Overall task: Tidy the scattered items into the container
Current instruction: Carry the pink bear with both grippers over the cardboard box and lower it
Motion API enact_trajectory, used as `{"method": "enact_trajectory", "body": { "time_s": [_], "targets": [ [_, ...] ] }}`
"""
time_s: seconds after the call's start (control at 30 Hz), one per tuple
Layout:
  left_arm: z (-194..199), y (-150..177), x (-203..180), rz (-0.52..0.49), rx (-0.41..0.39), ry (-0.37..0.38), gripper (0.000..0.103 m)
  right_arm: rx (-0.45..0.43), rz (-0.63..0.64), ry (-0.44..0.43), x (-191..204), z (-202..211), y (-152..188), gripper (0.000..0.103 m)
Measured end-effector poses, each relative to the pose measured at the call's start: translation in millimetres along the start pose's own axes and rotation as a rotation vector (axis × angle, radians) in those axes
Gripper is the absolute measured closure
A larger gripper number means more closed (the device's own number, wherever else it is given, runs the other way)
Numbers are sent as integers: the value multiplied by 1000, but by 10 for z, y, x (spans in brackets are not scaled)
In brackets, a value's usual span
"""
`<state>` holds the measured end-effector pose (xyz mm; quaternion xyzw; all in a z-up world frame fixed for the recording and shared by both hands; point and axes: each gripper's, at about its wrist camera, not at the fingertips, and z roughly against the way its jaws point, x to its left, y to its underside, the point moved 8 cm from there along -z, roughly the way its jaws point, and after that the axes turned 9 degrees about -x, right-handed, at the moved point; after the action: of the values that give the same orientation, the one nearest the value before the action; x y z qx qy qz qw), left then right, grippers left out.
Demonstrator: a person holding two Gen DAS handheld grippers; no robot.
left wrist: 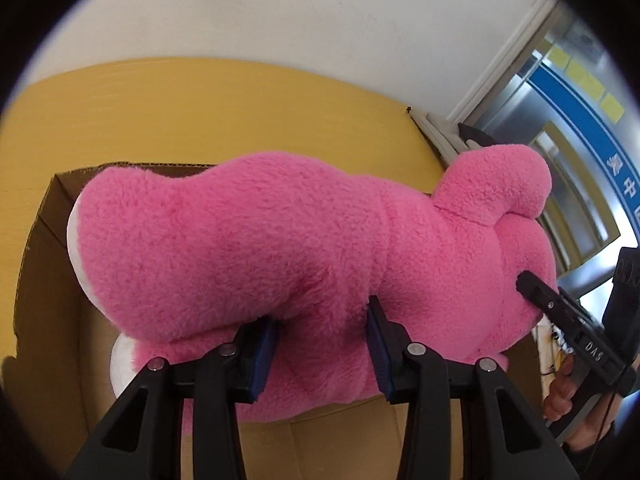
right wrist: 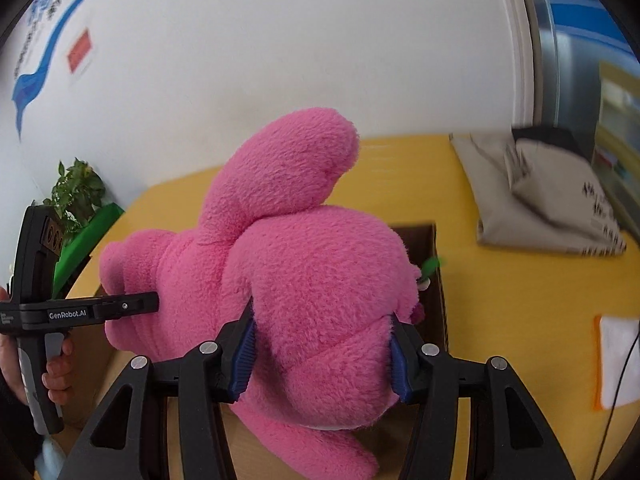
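Observation:
A big pink plush toy (left wrist: 256, 248) with white paw tips hangs over an open cardboard box (left wrist: 44, 248) on a yellow table. My left gripper (left wrist: 322, 344) is shut on the plush's body, its blue pads sunk into the fur. My right gripper (right wrist: 322, 354) is shut on the plush's other end (right wrist: 320, 280), pads pressed in on both sides. Each gripper shows in the other's view: the right one (left wrist: 536, 292) at the right edge, the left one (right wrist: 132, 304) at the left. The box (right wrist: 434, 280) lies below and behind the toy; its inside is mostly hidden.
A grey bag (right wrist: 544, 196) lies at the back right of the yellow table (right wrist: 520, 300). An orange-edged white cloth (right wrist: 620, 364) is at the right. A green potted plant (right wrist: 76, 196) stands at the left by the white wall. A person's hand (right wrist: 56, 368) holds each gripper's handle.

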<state>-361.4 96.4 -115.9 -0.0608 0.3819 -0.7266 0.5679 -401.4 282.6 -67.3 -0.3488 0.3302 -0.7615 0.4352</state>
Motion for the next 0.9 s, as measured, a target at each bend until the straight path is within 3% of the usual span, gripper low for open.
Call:
{"method": "enact_trajectory", "body": {
  "time_s": [0.23, 0.33, 0.43, 0.47, 0.53, 0.6, 0.67, 0.73, 0.83, 0.9],
  "targets": [
    [149, 79, 88, 43, 16, 8, 62, 67, -28, 44, -5, 25, -15, 44],
    [199, 31, 78, 11, 24, 12, 62, 82, -27, 50, 9, 100, -59, 43],
    [50, 119, 200, 17, 119, -31, 62, 151, -47, 50, -111, -62, -40, 42],
    [-23, 123, 242, 26, 127, -37, 58, 191, -60, 50, -159, -172, 12, 41],
    [-113, 48, 272, 25, 114, -40, 54, 227, -96, 66, -276, -352, 100, 28],
    [-166, -12, 278, 30, 121, -47, 51, 207, -142, 62, -369, -409, 91, 23],
    [-204, -40, 286, 16, 128, -69, 41, 180, -153, 50, -379, -393, 51, 20],
    [-248, -49, 286, -35, 129, -90, 37, 150, -116, 91, -361, -364, 9, 10],
    [-360, -60, 334, -40, 143, -94, 31, 122, -46, 130, -287, -390, -62, 10],
    [-455, -53, 386, -20, 168, -84, 26, 160, 23, 147, -243, -542, -12, 16]
  ]
}}
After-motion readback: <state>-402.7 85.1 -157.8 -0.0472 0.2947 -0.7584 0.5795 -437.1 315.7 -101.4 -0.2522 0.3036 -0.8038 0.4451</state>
